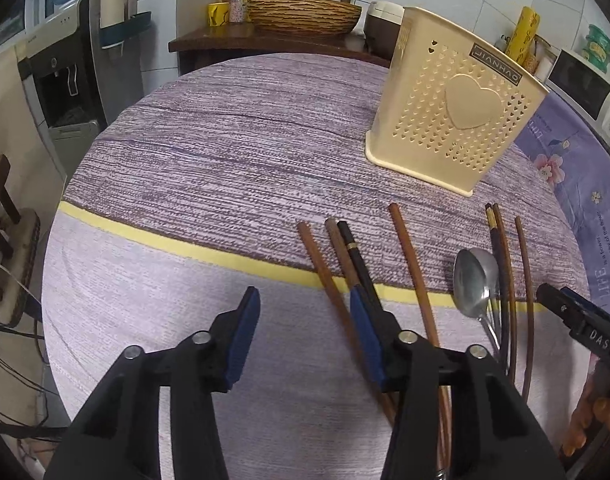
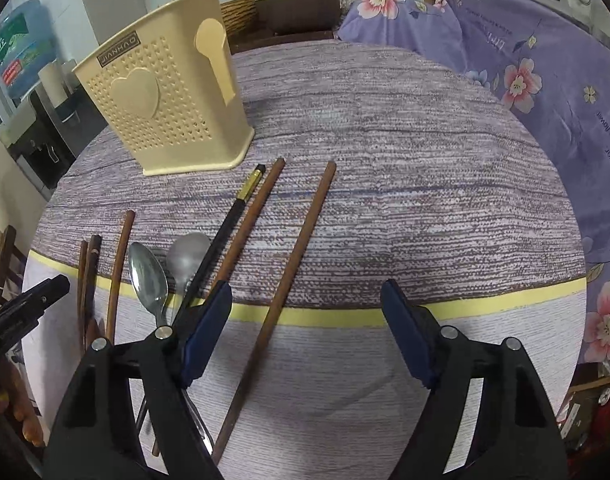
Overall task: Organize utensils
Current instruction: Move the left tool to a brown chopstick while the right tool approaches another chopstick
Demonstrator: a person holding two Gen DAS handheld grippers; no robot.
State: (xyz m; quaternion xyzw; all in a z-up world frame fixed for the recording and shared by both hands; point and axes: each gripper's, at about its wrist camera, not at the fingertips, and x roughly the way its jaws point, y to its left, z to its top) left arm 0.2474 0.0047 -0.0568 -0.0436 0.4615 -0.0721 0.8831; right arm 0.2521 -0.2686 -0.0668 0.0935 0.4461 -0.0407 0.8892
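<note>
Our fingers are spread wide on both sides, nothing pinched between the blue pads, so both tools are just hanging over the table with empty jaws. The left gripper (image 1: 305, 320) sits above the pale lilac half of the round cloth-covered table (image 1: 225, 160), and its right-hand finger (image 1: 369, 336) overlaps a bunch of loose sticks: two brown wooden chopsticks (image 1: 321, 264) and a black chopstick with a gold band (image 1: 355, 252), all pointing toward 12 o'clock. Whether the finger actually touches them, we can't tell.

The right gripper (image 2: 307, 320) straddles one long brown wooden chopstick (image 2: 301, 248) that lies between its open fingers, not gripped. Off at 10 o'clock from it lie two shiny metal spoons (image 2: 149, 276), bowls up, right beside each other, with a second black gold-tipped chopstick (image 2: 233, 220) and a brown one running alongside.

Further out, at about 11 o'clock in the right wrist view and 1 o'clock in the left, stands the cream perforated plastic utensil holder with a raised heart on its face (image 1: 453, 108), upright on the darker purple woven part of the cloth, well apart from the utensils. A yellow stripe (image 1: 185, 248) crosses the cloth under the sticks.

Past the table edge there's a purple flowered sheet (image 2: 525, 60) at 2 o'clock and a wooden basin (image 1: 303, 12) at 12.
</note>
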